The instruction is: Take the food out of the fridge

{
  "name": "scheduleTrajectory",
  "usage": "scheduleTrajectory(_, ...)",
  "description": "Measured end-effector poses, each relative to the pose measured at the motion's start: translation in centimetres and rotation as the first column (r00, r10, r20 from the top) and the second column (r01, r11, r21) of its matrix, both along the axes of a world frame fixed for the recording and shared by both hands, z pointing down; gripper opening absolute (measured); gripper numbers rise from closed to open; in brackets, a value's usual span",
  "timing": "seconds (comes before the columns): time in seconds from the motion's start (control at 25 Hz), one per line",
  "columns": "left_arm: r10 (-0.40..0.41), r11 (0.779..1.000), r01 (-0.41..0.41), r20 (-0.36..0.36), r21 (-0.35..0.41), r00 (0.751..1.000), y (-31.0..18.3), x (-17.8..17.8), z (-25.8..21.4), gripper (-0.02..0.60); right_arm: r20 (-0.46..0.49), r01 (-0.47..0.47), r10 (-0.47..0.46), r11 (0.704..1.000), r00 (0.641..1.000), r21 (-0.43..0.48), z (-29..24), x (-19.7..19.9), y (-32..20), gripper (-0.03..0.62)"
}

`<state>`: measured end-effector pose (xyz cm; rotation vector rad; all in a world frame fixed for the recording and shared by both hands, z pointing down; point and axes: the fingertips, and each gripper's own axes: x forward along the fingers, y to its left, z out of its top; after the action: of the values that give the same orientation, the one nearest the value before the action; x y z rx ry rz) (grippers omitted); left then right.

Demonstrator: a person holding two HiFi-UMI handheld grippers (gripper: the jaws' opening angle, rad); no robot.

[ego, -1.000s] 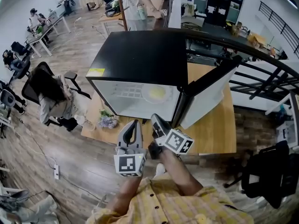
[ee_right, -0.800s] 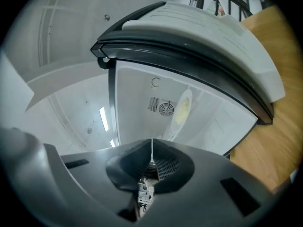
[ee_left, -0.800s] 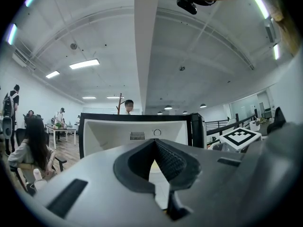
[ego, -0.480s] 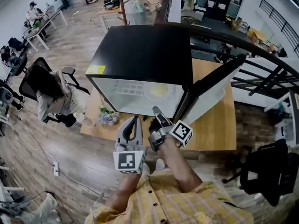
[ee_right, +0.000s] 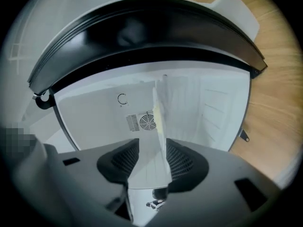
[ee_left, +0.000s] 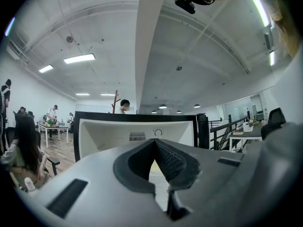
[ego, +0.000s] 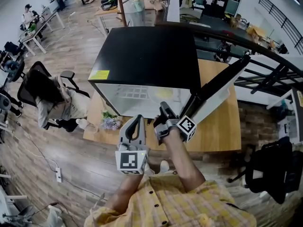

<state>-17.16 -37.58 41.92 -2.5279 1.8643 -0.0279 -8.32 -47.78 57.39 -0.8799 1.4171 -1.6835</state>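
A black mini fridge (ego: 147, 51) stands on a wooden table (ego: 220, 126), its door (ego: 215, 91) swung open to the right. Inside, on the white shelf, lies a pale yellow round food item (ego: 162, 93). My right gripper (ego: 163, 111) is level in front of the opening, just short of it, rolled onto its side. Its jaws are opening, and only the white fridge interior (ee_right: 189, 108) shows between them. My left gripper (ego: 136, 123) hovers lower and to the left, its fingertips touching and holding nothing. It faces the open fridge (ee_left: 137, 131).
A small bunch of purple flowers (ego: 110, 122) lies on the table's left front corner. A person sits in a black chair (ego: 45, 96) at the left. A black railing (ego: 274, 65) runs behind the door, and an office chair (ego: 272, 169) stands at the right.
My right gripper has rolled over, moved closer to the fridge opening and parted its jaws. The left gripper has shifted slightly forward and stays shut.
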Motion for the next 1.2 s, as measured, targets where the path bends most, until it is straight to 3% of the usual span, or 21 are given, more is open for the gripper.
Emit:
scheduleTrajectory(0.36,0.003,1.000,-0.003,-0.018,-0.006,1.000,-1.1,-1.3,0.1,0.008,0.020,-0.031,0.033,0.997,0.999,-0.077,1.9,-0.7,-2.2,0.156)
scheduleTrajectory(0.6,0.008,1.000,-0.008,-0.017,-0.006,1.000,-0.7,-1.4,0.2,0.008,-0.037,-0.045,0.042,0.995,0.998,-0.093,2.5,0.0,-2.3,0.034)
scheduleTrajectory(0.72,0.012,1.000,-0.012,-0.020,-0.004,1.000,-0.6,-1.2,0.3,0.008,-0.054,-0.037,0.032,0.994,0.998,-0.100,2.5,0.1,-2.3,0.021)
scheduleTrajectory(1.2,0.023,1.000,-0.023,-0.055,-0.007,0.998,0.7,-0.4,0.4,0.008,-0.035,-0.007,0.007,1.000,0.999,-0.023,-0.4,0.5,0.3,0.018)
